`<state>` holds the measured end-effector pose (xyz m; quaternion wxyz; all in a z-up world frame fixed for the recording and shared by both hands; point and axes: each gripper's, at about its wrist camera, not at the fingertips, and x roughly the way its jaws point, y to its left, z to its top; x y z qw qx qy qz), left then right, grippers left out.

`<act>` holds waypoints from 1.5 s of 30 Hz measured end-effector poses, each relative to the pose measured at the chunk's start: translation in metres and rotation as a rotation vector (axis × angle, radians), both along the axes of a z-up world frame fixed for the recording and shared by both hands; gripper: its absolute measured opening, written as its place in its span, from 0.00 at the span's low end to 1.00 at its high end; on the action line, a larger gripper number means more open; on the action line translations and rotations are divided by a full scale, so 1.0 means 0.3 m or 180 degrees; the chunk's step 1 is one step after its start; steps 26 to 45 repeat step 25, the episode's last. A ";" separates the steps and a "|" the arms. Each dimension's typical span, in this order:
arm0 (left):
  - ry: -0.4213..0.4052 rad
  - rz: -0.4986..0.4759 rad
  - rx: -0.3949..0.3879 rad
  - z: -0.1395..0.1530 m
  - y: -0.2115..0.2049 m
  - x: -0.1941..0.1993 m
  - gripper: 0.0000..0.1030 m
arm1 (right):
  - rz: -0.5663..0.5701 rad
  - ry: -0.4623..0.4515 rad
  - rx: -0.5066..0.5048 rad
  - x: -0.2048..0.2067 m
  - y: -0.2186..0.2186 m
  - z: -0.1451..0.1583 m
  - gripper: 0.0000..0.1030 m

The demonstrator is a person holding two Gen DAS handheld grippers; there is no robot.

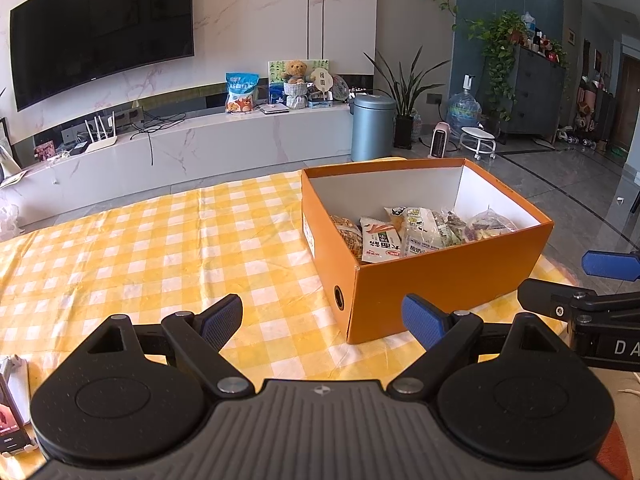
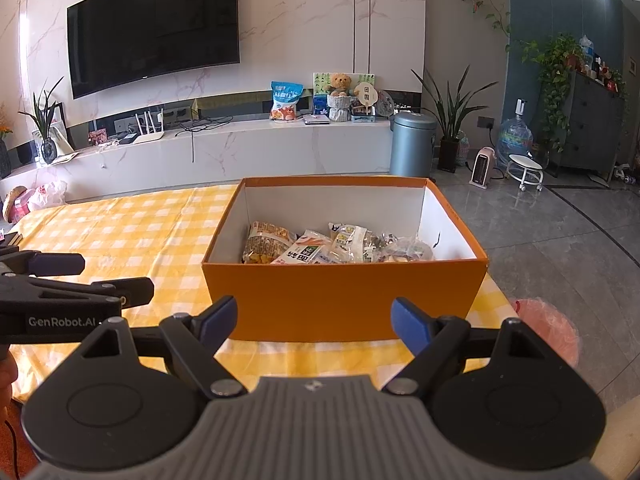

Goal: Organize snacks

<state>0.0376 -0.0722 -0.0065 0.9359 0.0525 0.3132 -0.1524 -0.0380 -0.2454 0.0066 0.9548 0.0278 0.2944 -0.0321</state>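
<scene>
left wrist view is showing me the left hand-held gripper (image 1: pixel 322 322) hanging with its jaws spread wide and nothing between them, just short of the near corner of the orange box (image 1: pixel 448 280). right wrist view is giving the same story for the right hand-held gripper (image 2: pixel 314 322): jaws wide apart, empty, facing the box's long side. the snacks (image 2: pixel 336 244) are all lying inside the box, packets piled loosely along its floor, and i am seeing none left out on the table (image 1: pixel 140 248). so i am judging the sorting step as done or nearly so, with both tools idling. any next move is calling for either a reach down over the rim to tidy the packets or a two-sided hold on the box walls to shift it; the box is sitting close to the table's far right corner, so i am minding that edge. the table is wearing a yellow checked cloth. beyond it a television (image 2: pixel 154 26) is hanging above a long white cabinet (image 2: pixel 240 148), with a grey bin (image 2: pixel 412 144) and potted plants on a grey tiled floor.
</scene>
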 end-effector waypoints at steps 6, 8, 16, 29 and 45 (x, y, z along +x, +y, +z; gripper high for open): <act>0.0019 -0.0009 -0.0033 0.004 0.006 -0.003 1.00 | 0.0014 0.0002 0.0012 -0.002 0.006 -0.015 0.83; 0.0012 -0.0005 -0.0028 0.003 0.006 -0.004 1.00 | 0.0014 0.0009 0.0015 -0.004 0.008 -0.016 0.83; -0.0007 0.0006 -0.0028 0.008 0.013 -0.010 1.00 | 0.0025 0.0030 0.0032 -0.003 0.009 -0.019 0.84; -0.0016 -0.0007 -0.0045 0.013 0.014 -0.016 1.00 | 0.0036 0.0054 0.0047 0.000 0.005 -0.023 0.84; -0.0016 -0.0007 -0.0045 0.013 0.014 -0.016 1.00 | 0.0036 0.0054 0.0047 0.000 0.005 -0.023 0.84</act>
